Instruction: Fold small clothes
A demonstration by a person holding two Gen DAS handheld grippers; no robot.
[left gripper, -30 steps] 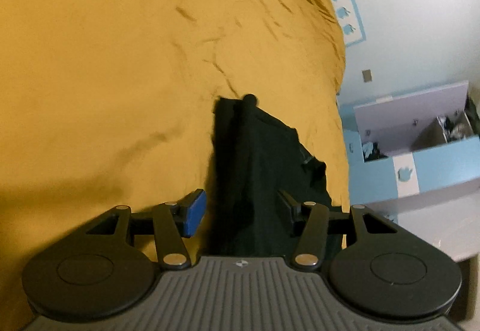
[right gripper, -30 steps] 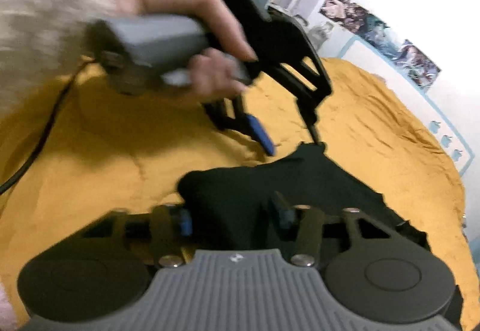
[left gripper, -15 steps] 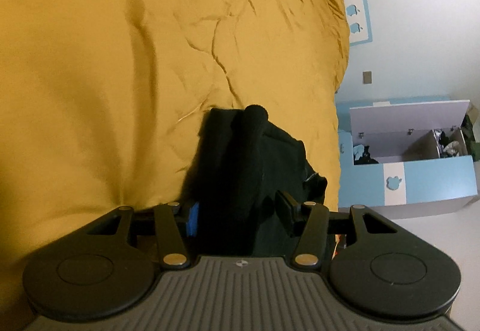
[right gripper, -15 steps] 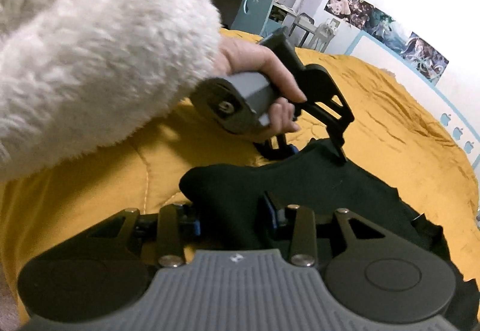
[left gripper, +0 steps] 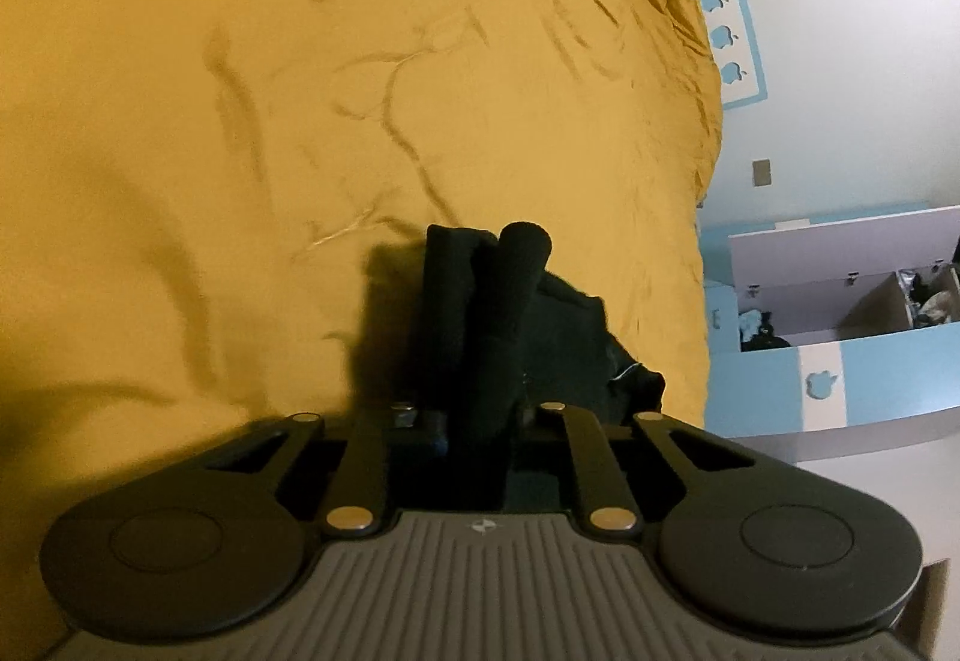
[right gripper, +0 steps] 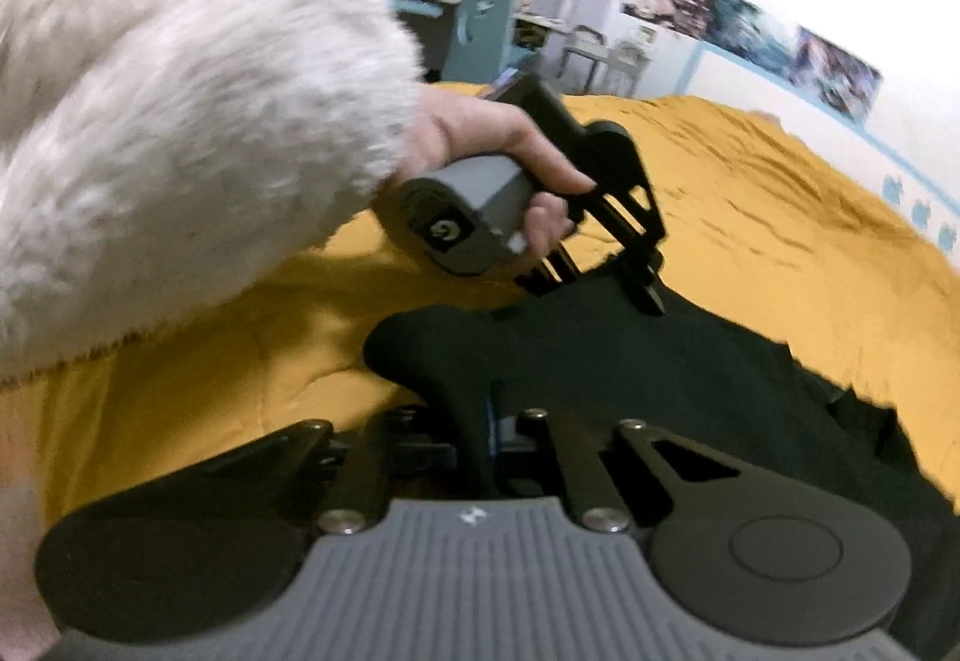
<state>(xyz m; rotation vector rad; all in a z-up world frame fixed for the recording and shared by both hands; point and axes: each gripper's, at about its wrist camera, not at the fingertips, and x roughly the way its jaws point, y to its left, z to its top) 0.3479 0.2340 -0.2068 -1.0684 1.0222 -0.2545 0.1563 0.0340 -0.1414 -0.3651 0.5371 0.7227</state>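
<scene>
I have both grippers on the black garment (left gripper: 480, 313), which lies on the yellow bedspread (left gripper: 240, 121). My left gripper (left gripper: 480, 421) has just been closing, and its jaws now pinch a bunched edge of the cloth that rises straight ahead of its fingers. My right gripper (right gripper: 474, 421) has likewise just closed, clamped tight on another fold directly between its fingers; the rest of the garment spreads ahead and to its right, reaching the left gripper beyond it.
</scene>
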